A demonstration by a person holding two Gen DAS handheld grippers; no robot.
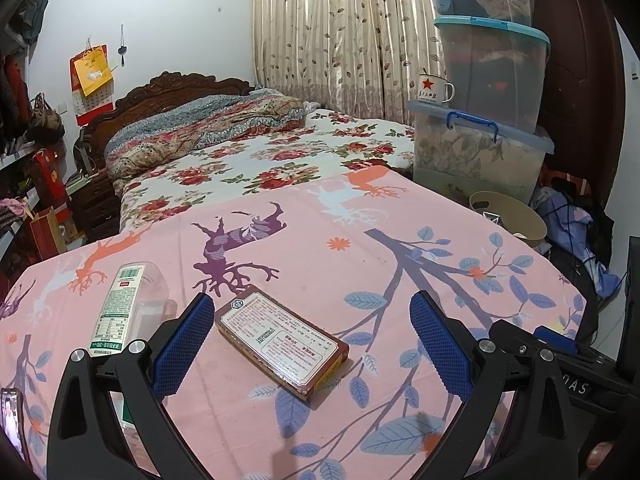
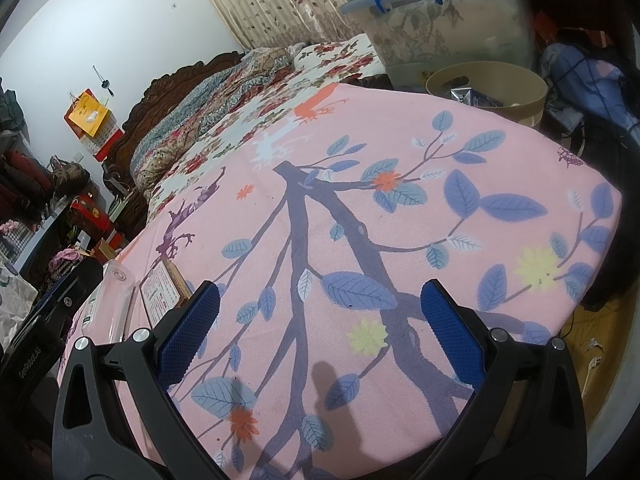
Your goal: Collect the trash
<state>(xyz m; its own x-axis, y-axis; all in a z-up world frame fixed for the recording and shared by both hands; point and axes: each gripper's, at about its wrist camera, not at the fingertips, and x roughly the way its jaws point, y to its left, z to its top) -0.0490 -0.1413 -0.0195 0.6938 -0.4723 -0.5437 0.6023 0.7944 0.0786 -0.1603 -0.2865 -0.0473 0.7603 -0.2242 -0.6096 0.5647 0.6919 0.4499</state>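
Pink cloth covers the worktop; the flat box lies between the left claw's spread fingers, clear bottle just left of it; right claw released, holding nothing.

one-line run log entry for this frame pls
left hand-held gripper: open, flat box between fingers, ungrasped | right hand-held gripper: open, nothing held | plastic bottle: lying on pink cloth | bin: beyond table

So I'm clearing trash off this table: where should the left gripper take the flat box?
Grip the flat box across its narrow width, on the long side edges, coming from above. It lies flat on the cloth between the open left gripper fingers, too low for a side approach.
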